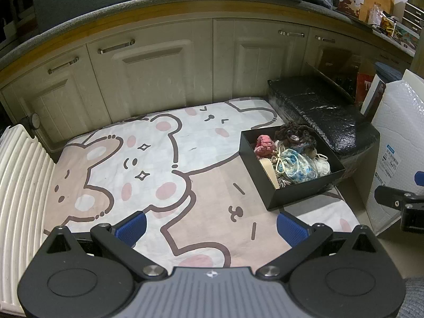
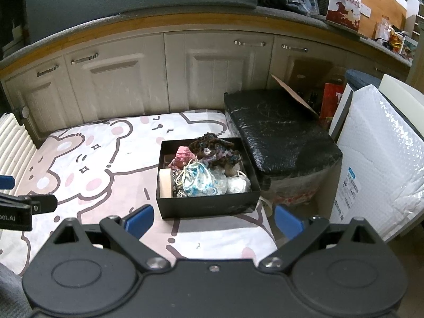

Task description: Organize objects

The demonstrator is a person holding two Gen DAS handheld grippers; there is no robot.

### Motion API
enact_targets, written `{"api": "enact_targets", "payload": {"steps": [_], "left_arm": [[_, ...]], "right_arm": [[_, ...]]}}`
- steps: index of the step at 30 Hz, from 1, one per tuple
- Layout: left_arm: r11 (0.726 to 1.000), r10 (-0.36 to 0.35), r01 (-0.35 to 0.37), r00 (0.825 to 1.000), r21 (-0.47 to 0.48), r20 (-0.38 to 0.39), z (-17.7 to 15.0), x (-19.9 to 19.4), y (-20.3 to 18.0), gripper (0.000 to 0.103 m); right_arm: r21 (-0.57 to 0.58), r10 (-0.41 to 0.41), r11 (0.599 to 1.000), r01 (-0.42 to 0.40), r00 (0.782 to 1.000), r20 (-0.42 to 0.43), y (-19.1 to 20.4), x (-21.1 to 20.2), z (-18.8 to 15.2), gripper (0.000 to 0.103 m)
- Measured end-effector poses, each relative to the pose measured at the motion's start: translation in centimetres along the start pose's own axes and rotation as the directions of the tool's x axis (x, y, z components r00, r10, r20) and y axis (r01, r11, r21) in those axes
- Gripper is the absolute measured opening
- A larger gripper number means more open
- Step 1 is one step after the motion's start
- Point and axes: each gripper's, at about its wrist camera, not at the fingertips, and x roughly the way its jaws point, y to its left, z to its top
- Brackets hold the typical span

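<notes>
Cream panelled cabinet doors [image 1: 159, 79] with metal bar handles curve across the upper half of both views, under a wood-edged counter [image 1: 185, 8] topped in grey. Below them we see a soft printed blanket [image 1: 159, 159], white and pale tan with brown-outlined cartoon bears and pink cheeks, spread flat across the middle of each frame. On it, at the right of the left wrist view and at the centre of the right wrist view, sits a rectangular black cardboard box [image 2: 206, 206] with its top open. Inside we make out a pink knitted piece [image 2: 182, 156] at the back left, a dark brown crocheted bundle [image 2: 212, 145] behind, a blue-and-white floral drawstring pouch [image 2: 198, 180] in the middle and white crumpled material [image 2: 235, 182] at the right. Just beside the box, further right, lies a bulky shape wrapped in glossy black bubble wrap [image 2: 278, 137], and a white bubble-wrapped panel [image 2: 376, 159] leans at the right edge. White ribbed radiator fins [image 1: 21, 180] fill the left edge. Our left claw [image 1: 210, 228] hangs released over the blanket, blue ridged pads spread wide with nothing between them. Our right claw [image 2: 213, 218] is likewise released, just short of the box's near wall.
</notes>
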Motion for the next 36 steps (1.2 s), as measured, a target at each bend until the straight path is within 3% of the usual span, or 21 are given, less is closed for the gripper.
{"api": "enact_targets", "payload": {"steps": [36], "left_arm": [[1.0, 0.006, -0.006, 1.0, 0.015, 0.007, 0.21, -0.22, -0.43, 0.103]], "right_arm": [[0.008, 0.005, 1.0, -0.005, 1.0, -0.002, -0.21, 0.05, -0.02, 0.099]]}}
